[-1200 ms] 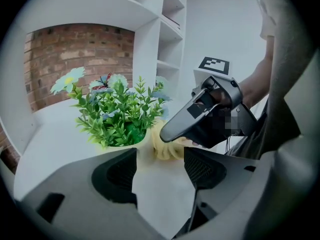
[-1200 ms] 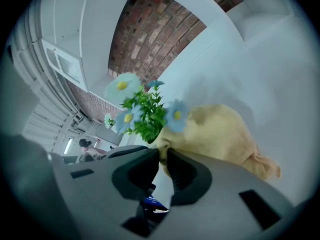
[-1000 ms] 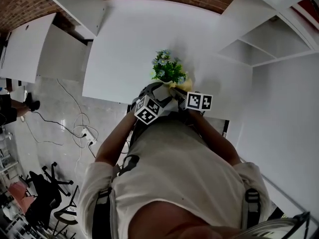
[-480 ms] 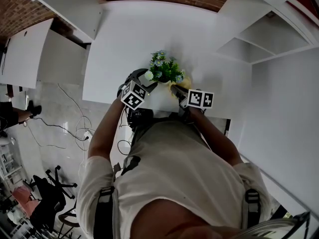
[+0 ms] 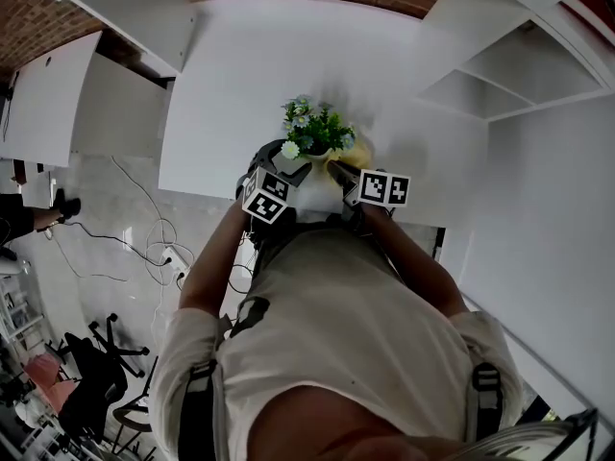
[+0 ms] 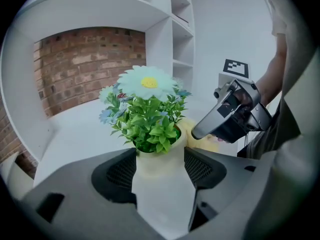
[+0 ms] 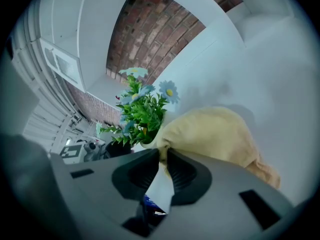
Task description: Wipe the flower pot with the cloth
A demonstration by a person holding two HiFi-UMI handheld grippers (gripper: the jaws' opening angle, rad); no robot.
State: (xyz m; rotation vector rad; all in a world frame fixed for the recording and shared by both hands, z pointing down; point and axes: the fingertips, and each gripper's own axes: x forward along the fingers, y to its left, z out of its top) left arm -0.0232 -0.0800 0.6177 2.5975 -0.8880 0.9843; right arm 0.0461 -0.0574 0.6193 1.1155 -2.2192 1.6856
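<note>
A cream flower pot (image 6: 158,178) with green leaves and pale flowers (image 5: 312,131) stands near the front edge of the white table (image 5: 240,84). My left gripper (image 6: 160,156) is shut on the pot, with one pad against each side of its body. My right gripper (image 7: 163,156) is shut on a bunched yellow cloth (image 7: 215,134). It holds that cloth (image 5: 359,151) against the pot's right side, under the leaves. In the left gripper view the right gripper's (image 6: 201,132) tip rests beside the pot's rim. The cloth hides most of the pot in the right gripper view.
White shelving (image 5: 500,94) stands at the table's right end, and a brick wall (image 6: 85,59) runs behind it. The table's front edge lies just under both grippers. Cables (image 5: 154,248) and office chairs (image 5: 91,363) are on the floor to the left.
My left gripper swung out to the left and came back in against the pot's left side. The plant shifted a little left and away. The right gripper and cloth stayed put.
</note>
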